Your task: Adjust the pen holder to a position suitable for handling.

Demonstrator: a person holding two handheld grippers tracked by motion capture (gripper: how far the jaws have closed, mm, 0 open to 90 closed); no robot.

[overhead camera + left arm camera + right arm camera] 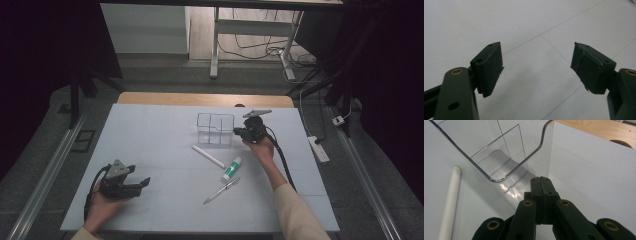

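Beside the clear organizer (pixel 506 157), the right gripper (pixel 543 180) rests — its jaws pressed together, pinching nothing. The left gripper (pixel 536 67) hovers over the table (pixel 531 22), jaws spread wide.

White stick (pixel 208 156), green-capped tube (pixel 232 168), pen (pixel 221 190), white table mat (pixel 160 135), power strip (pixel 318 149) on floor

Worktop: white sheet (pixel 150 150) over a wooden top (pixel 200 98) — wood shows along the far edge.
Floor: grey carpet, cables (pixel 260 50) trailing at upper right.
Furniture: white-legged desk (pixel 216 50) at top centre.
Power strip (pixel 319 149): right of frame.
Light: dim — dark at both upper corners.
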